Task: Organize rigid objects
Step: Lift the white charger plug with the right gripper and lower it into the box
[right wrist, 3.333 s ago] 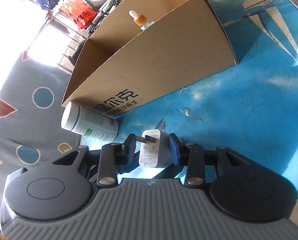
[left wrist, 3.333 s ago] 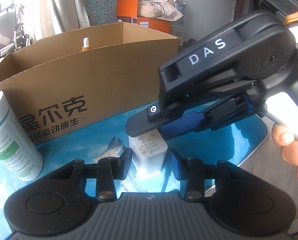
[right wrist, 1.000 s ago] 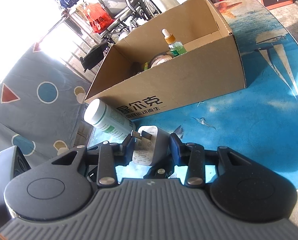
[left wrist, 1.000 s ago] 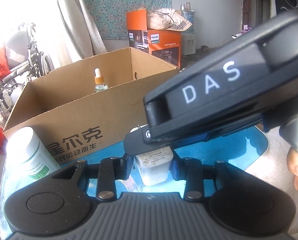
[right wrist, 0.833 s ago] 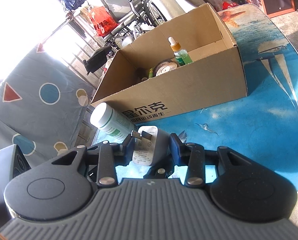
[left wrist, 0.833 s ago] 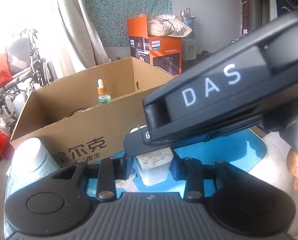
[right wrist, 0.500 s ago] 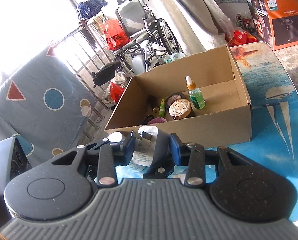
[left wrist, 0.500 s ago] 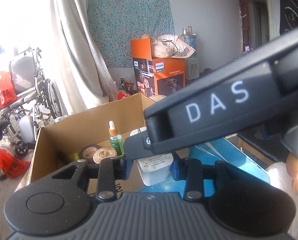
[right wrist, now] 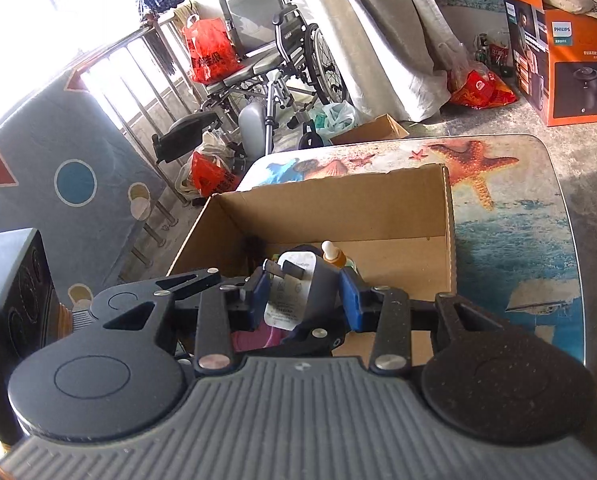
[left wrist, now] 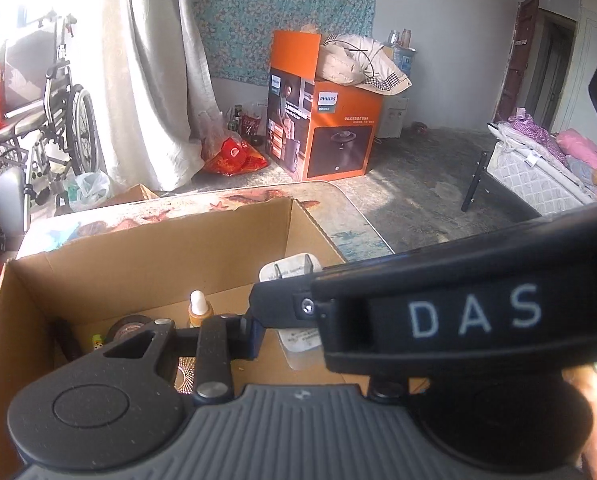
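Both my claws, left [left wrist: 298,340] and right [right wrist: 303,294], pinch the white charger [right wrist: 288,292] above the cardboard box [right wrist: 378,200], ready for dropping in.

White charger plug [right wrist: 288,296] with grey printed label; blue pads [right wrist: 348,300] on the black right gripper [right wrist: 302,298]. Plain brown cardboard box [right wrist: 378,200]. Dropper bottle [right wrist: 332,254], white cap, amber collar. Tabletop [right wrist: 514,216] printed with blue sea and orange starfish. Orange-and-black carton [left wrist: 326,128]; teal floral wall cloth [left wrist: 282,12].
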Motion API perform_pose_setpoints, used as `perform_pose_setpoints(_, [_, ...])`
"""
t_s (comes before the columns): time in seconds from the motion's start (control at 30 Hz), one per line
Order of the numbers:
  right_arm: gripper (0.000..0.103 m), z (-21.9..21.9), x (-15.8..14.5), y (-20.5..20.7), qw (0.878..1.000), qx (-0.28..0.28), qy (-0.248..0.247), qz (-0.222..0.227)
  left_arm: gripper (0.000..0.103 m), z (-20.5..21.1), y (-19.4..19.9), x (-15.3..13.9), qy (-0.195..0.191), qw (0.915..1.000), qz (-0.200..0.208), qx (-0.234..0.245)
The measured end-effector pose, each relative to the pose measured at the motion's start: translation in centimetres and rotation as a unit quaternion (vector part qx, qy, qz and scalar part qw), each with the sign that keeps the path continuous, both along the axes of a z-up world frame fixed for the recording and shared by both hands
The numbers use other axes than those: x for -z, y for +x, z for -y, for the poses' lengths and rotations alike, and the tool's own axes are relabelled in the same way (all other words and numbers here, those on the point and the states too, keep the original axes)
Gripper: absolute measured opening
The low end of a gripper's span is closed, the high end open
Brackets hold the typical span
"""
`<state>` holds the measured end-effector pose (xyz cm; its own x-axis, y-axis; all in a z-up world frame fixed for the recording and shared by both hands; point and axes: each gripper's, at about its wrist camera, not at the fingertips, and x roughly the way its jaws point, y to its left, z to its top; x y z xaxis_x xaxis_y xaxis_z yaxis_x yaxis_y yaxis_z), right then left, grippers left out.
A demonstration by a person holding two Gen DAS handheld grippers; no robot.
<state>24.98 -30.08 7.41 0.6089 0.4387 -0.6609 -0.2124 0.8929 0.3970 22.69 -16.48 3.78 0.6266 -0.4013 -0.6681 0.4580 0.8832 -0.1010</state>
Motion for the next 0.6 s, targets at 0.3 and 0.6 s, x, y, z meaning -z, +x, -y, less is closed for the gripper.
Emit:
perform_pose_setpoints(0.3, [0.036,0.5,5.2,7.8,0.997,-0.024,-0.019,-0.068,0.038,-0.4,6.6,4.4,-0.017,0.9940,-0.104,-0.031])
perform_pose_setpoints(0.6, [0.034,1.1,6.9,10.5,0.996,-0.032,-0.023,-0.076,0.039,0.0,9.5,5.6,-0.015,0.9895,-0.137,-0.044])
